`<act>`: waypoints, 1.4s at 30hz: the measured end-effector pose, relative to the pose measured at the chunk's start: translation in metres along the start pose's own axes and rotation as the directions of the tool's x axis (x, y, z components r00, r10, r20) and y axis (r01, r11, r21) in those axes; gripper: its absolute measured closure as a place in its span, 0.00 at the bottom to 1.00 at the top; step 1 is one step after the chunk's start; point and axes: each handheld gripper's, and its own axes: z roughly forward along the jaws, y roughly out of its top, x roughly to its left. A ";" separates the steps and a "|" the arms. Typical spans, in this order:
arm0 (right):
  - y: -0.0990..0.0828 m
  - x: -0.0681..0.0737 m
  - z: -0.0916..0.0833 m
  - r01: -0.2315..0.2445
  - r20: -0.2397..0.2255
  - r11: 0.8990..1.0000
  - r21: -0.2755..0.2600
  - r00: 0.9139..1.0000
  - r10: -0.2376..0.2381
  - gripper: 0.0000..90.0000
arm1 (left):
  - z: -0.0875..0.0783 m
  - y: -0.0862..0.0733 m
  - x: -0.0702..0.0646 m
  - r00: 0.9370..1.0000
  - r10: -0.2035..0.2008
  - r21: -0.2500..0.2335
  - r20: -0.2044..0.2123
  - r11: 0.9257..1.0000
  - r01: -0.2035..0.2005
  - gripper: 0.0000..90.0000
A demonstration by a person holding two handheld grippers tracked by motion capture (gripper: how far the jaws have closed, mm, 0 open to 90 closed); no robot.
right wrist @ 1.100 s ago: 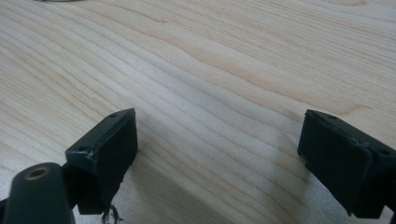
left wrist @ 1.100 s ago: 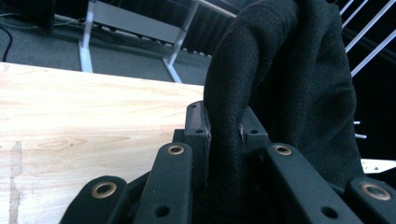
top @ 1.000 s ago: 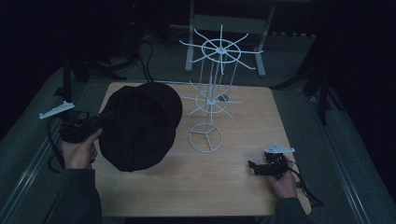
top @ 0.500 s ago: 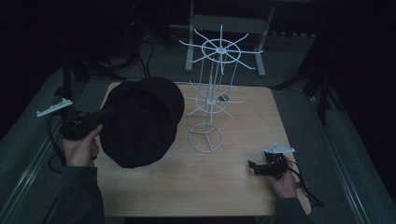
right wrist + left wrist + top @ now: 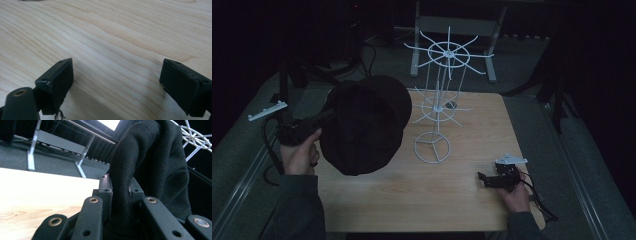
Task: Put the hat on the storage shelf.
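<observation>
Black cloth fills my left claw (image 5: 120,192): one hat (image 5: 362,125), its edge pinched tight between the two pads, which are clenched on the fabric. From above, the hat hangs off the tip of that claw (image 5: 329,116) over the left part of the table (image 5: 462,200), clear of the wood, its crown swelling toward the wire rack (image 5: 439,107). I count one hat, one rack and one table. The rack is white wire, standing upright on a ring foot near the middle of the table, with two tiers of spokes, a wide wheel on top and a smaller one below. The hat sits just beside the lower tier; whether it touches a spoke I cannot tell.

My left hand (image 5: 299,155) grips the claw's body from below, forearm coming in from the near left corner, the claw pointing level toward the rack.

My right hand (image 5: 514,197) rests low at the near right corner of the table, its claw (image 5: 117,75) released, the two pads standing wide apart over bare wood with nothing between them.

I can read no writing or label anywhere.
</observation>
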 end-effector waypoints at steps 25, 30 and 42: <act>0.000 0.000 0.000 0.000 0.000 1.000 0.000 1.000 0.000 0.13 | 0.000 0.015 -0.009 0.998 0.002 -0.039 0.058 0.999 0.000 0.88; 0.000 0.000 0.000 0.000 0.000 1.000 0.000 1.000 0.000 0.13 | 0.001 0.018 -0.011 0.998 0.003 -0.044 0.066 0.999 0.000 0.88; 0.000 0.000 0.000 0.000 0.000 1.000 0.000 1.000 0.000 0.13 | 0.003 0.027 -0.015 0.996 0.009 -0.056 0.091 0.998 -0.004 0.88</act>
